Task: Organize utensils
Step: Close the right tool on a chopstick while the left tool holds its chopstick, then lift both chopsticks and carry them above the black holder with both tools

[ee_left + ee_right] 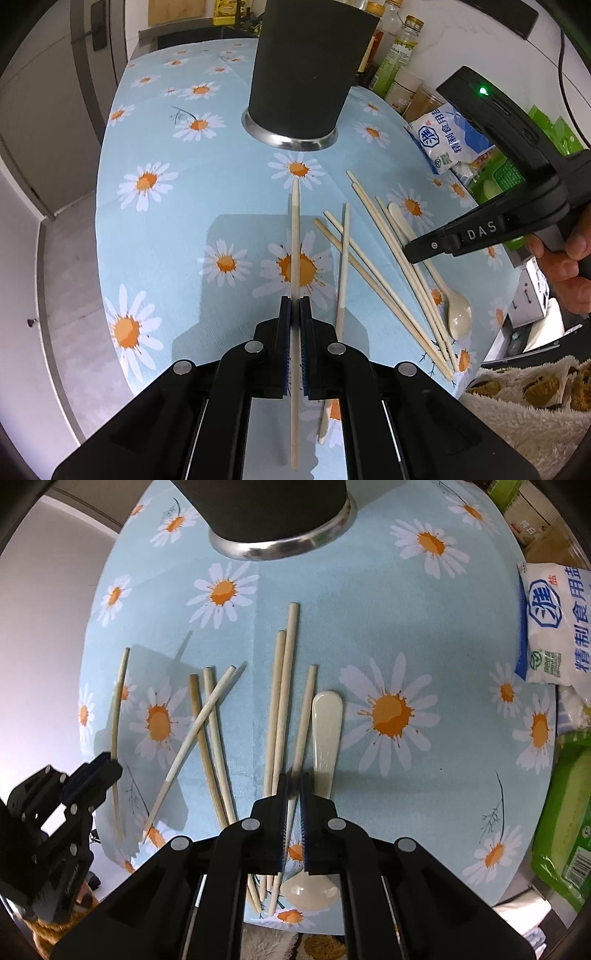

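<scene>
- black holder [303,70]: upper part cut off by the frame edge in both views; only its dark wall and metal base ring show, standing on the daisy tablecloth [155,229] beyond the utensils.
- right gripper [293,782]: in the left wrist view only its body and one finger show; the tips are hidden. a hand [565,266] holds its handle at the right edge.
- spoon [327,723]: the bowl is partly covered by the right gripper's fingers in the right wrist view.
- lower ends of several loose chopsticks [282,686] pass under the right gripper and cannot be traced.
- left gripper [295,306]: jaws clenched on a single chopstick [294,236], which runs along the finger line toward the holder, raised above the cloth.
- right gripper: jaws closed down on a chopstick in pile [304,709], the one just beside the spoon handle; pads meet it near its lower half. whether it is lifted off the cloth cannot be told.
- salt bag [554,627]: at the table's right edge, partly cropped.
</scene>
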The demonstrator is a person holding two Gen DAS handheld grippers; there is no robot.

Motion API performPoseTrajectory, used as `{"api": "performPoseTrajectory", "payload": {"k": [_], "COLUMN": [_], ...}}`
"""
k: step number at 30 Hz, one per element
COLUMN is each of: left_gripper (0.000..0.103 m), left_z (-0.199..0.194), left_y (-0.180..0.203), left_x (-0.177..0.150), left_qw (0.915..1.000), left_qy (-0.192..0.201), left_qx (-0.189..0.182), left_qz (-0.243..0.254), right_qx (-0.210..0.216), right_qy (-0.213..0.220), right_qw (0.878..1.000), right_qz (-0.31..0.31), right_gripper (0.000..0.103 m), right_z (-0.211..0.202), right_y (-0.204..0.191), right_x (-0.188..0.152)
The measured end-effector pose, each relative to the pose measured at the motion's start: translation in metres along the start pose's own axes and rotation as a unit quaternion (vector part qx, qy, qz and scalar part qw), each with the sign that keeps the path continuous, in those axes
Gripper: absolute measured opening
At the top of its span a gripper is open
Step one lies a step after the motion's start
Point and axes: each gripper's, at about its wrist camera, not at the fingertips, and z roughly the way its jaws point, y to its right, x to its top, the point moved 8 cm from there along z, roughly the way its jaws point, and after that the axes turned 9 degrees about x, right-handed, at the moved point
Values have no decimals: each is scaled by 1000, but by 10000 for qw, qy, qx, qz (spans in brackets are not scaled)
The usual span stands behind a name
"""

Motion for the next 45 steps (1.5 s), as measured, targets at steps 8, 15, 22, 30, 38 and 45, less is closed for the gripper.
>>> {"api": "performPoseTrajectory", "payload": {"k": [8, 15, 22, 30, 38, 45], "left_gripper": [4, 4, 4, 4, 4, 4], "left_z": [-5, -15, -25, -47, -77, -92], "left_y": [1, 3, 10, 22, 32, 31], "left_x": [1, 10, 25, 56, 92, 128], "left_qw": [9996, 9993, 9984, 9942, 9843, 9710], "left_qy": [54, 158, 282, 698, 1384, 1922], "left_qx": [-167, -135, -190, -202, -233, -146], "left_qz": [-227, -295, -455, -793, -1066, -1415], "right_qx": [64, 448, 837, 1586, 2223, 2151], "right_qy": [72, 302, 574, 1151, 1830, 2960], "right_qw": [9999, 9984, 9948, 9785, 9514, 9186], "right_qz": [119, 141, -109, -639, -1094, -1495], "right_gripper": [5, 5, 5, 5, 5, 5], "right_z": [4, -13, -42, -91, -142, -190], "right_y": [-4, 0, -2, -17, -21, -18], "right_x": [0, 2, 4, 16, 32, 48]}}
